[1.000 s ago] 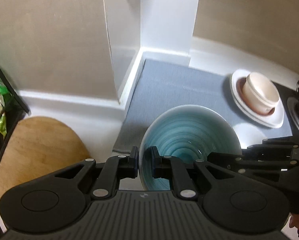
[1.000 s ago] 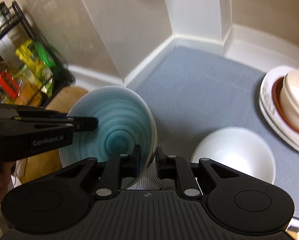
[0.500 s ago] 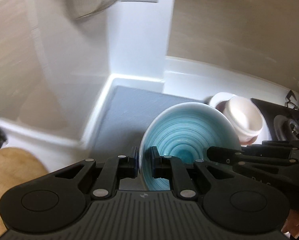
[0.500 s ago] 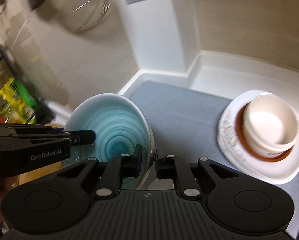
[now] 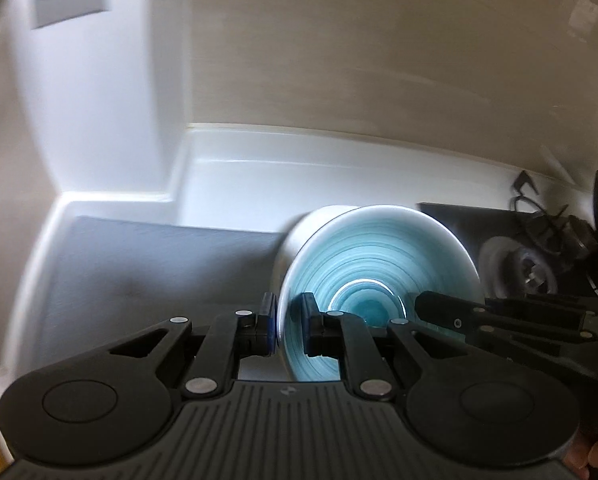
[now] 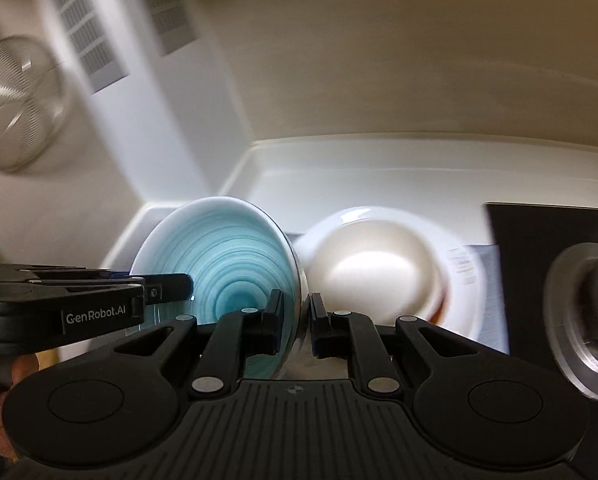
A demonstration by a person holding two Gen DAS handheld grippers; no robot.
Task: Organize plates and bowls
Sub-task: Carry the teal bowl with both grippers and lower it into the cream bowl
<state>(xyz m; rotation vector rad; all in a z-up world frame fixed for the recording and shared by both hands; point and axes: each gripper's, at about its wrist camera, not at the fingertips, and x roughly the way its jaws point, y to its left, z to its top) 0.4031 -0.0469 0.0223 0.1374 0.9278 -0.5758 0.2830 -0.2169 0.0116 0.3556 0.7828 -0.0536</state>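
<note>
A bowl (image 5: 379,272), white outside with turquoise rings inside, hangs tilted in the air between both grippers. My left gripper (image 5: 289,328) is shut on its left rim. My right gripper (image 6: 297,320) is shut on the opposite rim of the same bowl (image 6: 223,264). Each gripper shows in the other's view: the right gripper (image 5: 429,308) reaches in from the right, the left gripper (image 6: 175,285) from the left. Just right of the held bowl, a cream bowl (image 6: 375,276) sits on a brown dish and a white plate (image 6: 469,280). The blue bowl hides most of that stack in the left wrist view.
A grey mat (image 5: 139,272) covers the white counter below, in the corner beside a white wall column (image 5: 99,120). A black stove with a burner (image 6: 587,320) lies to the right. A wire strainer (image 6: 15,104) hangs on the wall at the left. Both views are motion-blurred.
Both grippers have carried the turquoise bowl to the right, up beside the cream bowl's stack. The white bowl on the mat, the wooden board and the shelf rack have left view.
</note>
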